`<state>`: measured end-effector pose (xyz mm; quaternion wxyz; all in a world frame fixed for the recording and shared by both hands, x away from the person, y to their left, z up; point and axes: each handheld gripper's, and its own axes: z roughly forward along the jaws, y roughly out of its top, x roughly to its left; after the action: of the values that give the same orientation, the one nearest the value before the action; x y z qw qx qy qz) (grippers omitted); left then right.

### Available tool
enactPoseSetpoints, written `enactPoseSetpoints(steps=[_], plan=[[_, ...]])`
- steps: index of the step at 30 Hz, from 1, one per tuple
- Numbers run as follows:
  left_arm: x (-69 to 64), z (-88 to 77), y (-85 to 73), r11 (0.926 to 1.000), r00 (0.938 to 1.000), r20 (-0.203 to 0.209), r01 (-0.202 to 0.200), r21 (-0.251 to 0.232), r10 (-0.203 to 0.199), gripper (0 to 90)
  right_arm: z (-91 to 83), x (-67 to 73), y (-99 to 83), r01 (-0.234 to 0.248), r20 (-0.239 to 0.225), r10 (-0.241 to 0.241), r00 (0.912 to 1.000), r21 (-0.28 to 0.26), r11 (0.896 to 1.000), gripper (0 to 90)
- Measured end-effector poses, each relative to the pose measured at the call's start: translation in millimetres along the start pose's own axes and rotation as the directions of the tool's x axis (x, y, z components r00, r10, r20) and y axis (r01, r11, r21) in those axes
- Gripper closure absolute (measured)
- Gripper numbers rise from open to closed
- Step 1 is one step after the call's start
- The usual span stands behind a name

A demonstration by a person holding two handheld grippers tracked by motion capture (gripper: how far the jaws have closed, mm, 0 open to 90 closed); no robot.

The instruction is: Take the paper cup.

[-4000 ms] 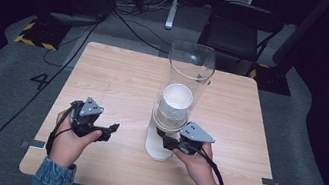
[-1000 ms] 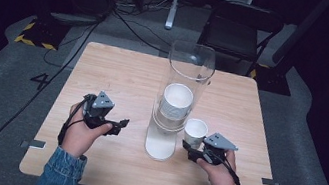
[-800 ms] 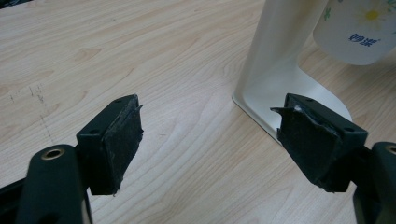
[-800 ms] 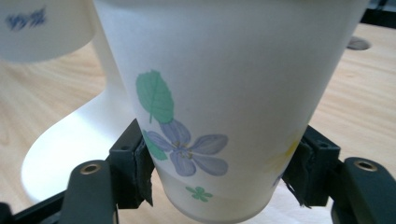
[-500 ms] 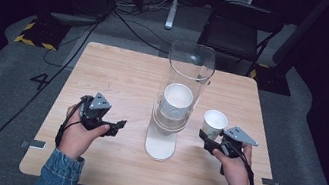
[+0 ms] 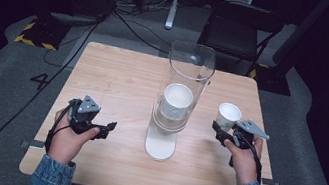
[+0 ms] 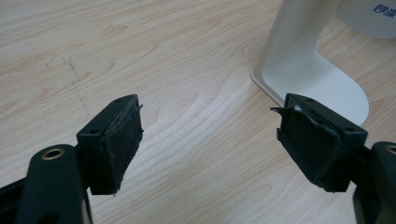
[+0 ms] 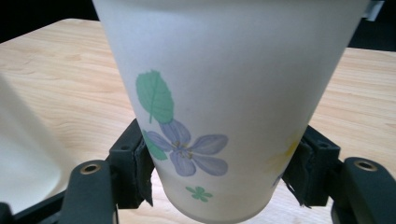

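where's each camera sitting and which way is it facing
High view: above the person's side, facing forward and down on the table; both hands, denim sleeves and grippers show.
Left gripper view: on the left gripper, along open jaws toward the white stand.
Right gripper view: on the right gripper, jaws gripping the flowered cup.
Shared: the high view has stand and cup too.

A lab or recording studio rather than a home: a bare wooden table (image 6: 120,72) stands on grey carpet (image 6: 1,85), with black cables (image 6: 129,15) trailing across it, yellow-black hazard tape (image 6: 34,41), a floor marking "4" (image 6: 40,81), dark surroundings and a black chair (image 6: 242,27) behind.
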<state>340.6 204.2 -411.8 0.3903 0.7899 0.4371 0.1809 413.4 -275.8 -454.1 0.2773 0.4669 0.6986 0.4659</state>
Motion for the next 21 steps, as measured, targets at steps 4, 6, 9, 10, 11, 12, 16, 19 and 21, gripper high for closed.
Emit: enactPoseSetpoints(steps=[4, 6, 9, 10, 11, 12, 16, 19, 21], plan=[[1.3, -2.5, -3.3, 1.0000, 1.0000, -0.008, 0.004, 0.003, -0.004, 21.9, 3.0, -7.1, 0.6, -0.014, 0.018, 0.014, 0.9997, 0.001, 1.000, 34.6], [1.0, -3.4, -4.5, 0.9999, 0.9999, -0.008, 0.010, 0.003, -0.010, 21.9, 5.3, -10.1, -0.2, -0.024, 0.024, 0.024, 0.9994, 0.005, 1.000, 34.6], [1.6, -5.2, -6.1, 0.9999, 0.9999, -0.012, 0.011, 0.004, -0.011, 21.9, 9.6, -14.3, -2.0, -0.048, 0.026, 0.047, 0.9985, 0.013, 0.999, 34.6], [2.0, -5.7, -6.7, 0.9999, 0.9998, -0.017, 0.010, 0.004, -0.010, 21.9, 11.0, -15.9, -2.7, -0.054, 0.029, 0.053, 0.9982, 0.016, 0.998, 34.6], [2.1, -6.3, -7.2, 0.9999, 0.9998, -0.017, 0.012, 0.006, -0.012, 21.9, 12.2, -17.6, -3.4, -0.057, 0.031, 0.056, 0.9980, 0.022, 0.998, 34.5], [2.4, -6.6, -7.7, 0.9999, 0.9998, -0.016, 0.012, 0.007, -0.012, 21.9, 13.3, -18.9, -4.2, -0.067, 0.035, 0.066, 0.9972, 0.029, 0.997, 34.5], [2.9, -7.6, -9.8, 0.9998, 0.9997, -0.020, 0.016, 0.010, -0.016, 21.9, 19.8, -23.5, -8.1, -0.083, 0.040, 0.081, 0.9959, 0.050, 0.995, 34.5], [3.3, -9.1, -11.3, 0.9998, 0.9995, -0.025, 0.017, 0.012, -0.017, 21.9, 24.3, -24.4, -10.1, -0.091, 0.037, 0.089, 0.9954, 0.065, 0.994, 34.5], [3.6, -10.4, -12.4, 0.9997, 0.9994, -0.028, 0.020, 0.015, -0.020, 21.9, 27.5, -24.5, -11.2, -0.087, 0.037, 0.085, 0.9957, 0.079, 0.993, 34.5]])
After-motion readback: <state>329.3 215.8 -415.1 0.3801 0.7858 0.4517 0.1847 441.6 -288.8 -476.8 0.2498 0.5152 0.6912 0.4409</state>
